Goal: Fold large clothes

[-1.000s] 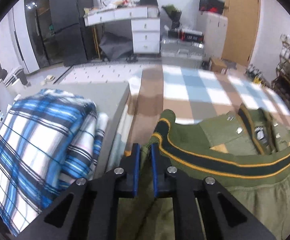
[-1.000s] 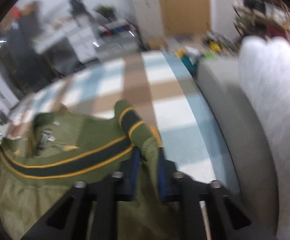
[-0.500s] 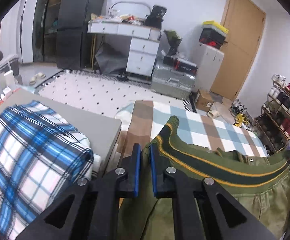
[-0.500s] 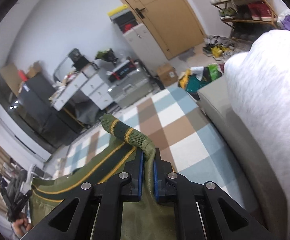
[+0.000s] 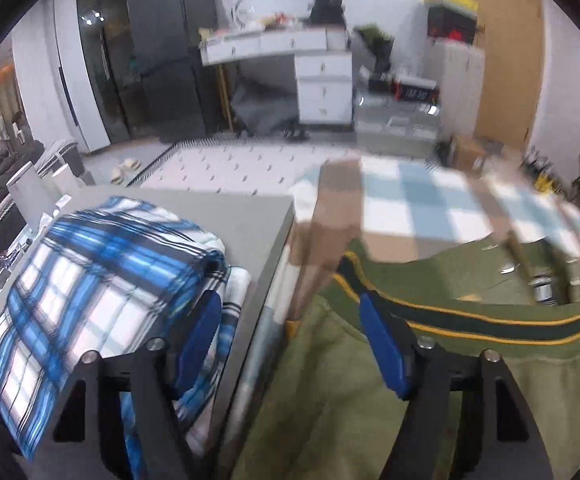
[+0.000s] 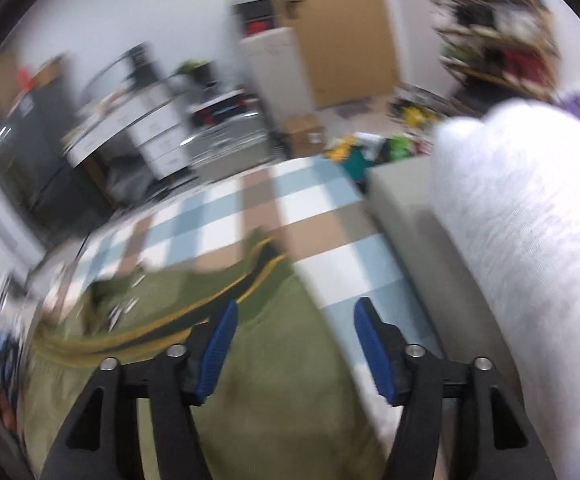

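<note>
Both tools, left tool (image 5: 290, 344) and right tool (image 6: 293, 344), just spread wide, empty; green jacket (image 5: 429, 360) released, folding seemingly unfinished.

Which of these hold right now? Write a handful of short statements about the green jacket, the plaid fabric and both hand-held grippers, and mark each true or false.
1. The left hand-held gripper is clamped on the olive green jacket with yellow-striped ribbing. False: its jaws have just been opening and stand apart, pinching nothing.
2. The right hand-held gripper is open. True.
3. A folded blue and white plaid fabric lies on the grey surface to the left of the jacket. True.
4. The plaid fabric is red. False: blue, white and black.
5. A checked blue, white and brown rug lies beyond the jacket. True.
</note>
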Available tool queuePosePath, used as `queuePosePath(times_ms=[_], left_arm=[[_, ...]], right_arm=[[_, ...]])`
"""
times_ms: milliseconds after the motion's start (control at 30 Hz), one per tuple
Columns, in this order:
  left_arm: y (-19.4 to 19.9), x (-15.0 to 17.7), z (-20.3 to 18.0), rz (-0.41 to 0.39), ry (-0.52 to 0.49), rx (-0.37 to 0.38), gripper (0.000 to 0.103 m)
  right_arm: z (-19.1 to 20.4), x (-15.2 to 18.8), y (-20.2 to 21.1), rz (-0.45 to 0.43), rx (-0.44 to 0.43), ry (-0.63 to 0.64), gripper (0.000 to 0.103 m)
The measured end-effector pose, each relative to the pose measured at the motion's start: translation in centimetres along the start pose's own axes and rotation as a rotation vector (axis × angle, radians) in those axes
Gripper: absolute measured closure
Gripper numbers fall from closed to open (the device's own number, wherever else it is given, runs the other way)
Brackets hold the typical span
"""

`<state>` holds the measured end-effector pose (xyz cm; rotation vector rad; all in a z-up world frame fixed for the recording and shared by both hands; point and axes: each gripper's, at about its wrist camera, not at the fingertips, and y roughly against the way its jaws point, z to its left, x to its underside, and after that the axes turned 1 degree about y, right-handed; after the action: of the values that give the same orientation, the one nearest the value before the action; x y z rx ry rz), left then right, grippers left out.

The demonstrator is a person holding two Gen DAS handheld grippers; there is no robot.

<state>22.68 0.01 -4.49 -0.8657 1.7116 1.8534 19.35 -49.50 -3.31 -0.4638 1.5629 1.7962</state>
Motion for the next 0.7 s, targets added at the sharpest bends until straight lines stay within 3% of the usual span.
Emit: queuePosePath(times_ms=[133,200,267,333,400,467,600,700], left_arm=[[5.6,2.4,-1.8,-0.016,-0.025,0.146,0.032],[7.6,4.3,-4.0,-0.008,-0.093,0.242,0.026],[8.5,6.6,-5.8,0.007,-0.147,0.298,0.026],[7.7,9.0,-7.9,0.074,-0.206,0.325,0.025],[5.8,11.4,-9.3,0.158,-0.267,0.264,0.023],[5.5,12.5,-8.9,0.135,-0.251,0.260,0.023],[7.7,12.4,-7.5,0.152,-0.164,0.267,0.023],[9.5,12.8,-6.9,0.139,-0.087,0.340,0.023]], right_arm=[[4.2,2.9,1.9,0.037,-0.087,0.154,0.033],[6.5,4.9,2.3,0.075,-0.150,0.228,0.031],[8.7,7.0,2.1,0.105,-0.196,0.283,0.029],[10.1,8.9,1.2,0.147,-0.229,0.320,0.029],[10.8,10.4,-0.1,0.161,-0.172,0.373,0.029],[11.2,11.8,-0.7,0.152,-0.059,0.455,0.029],[10.2,11.6,0.8,0.147,-0.018,0.415,0.028],[10.3,12.1,2.6,0.123,-0.029,0.410,0.028]])
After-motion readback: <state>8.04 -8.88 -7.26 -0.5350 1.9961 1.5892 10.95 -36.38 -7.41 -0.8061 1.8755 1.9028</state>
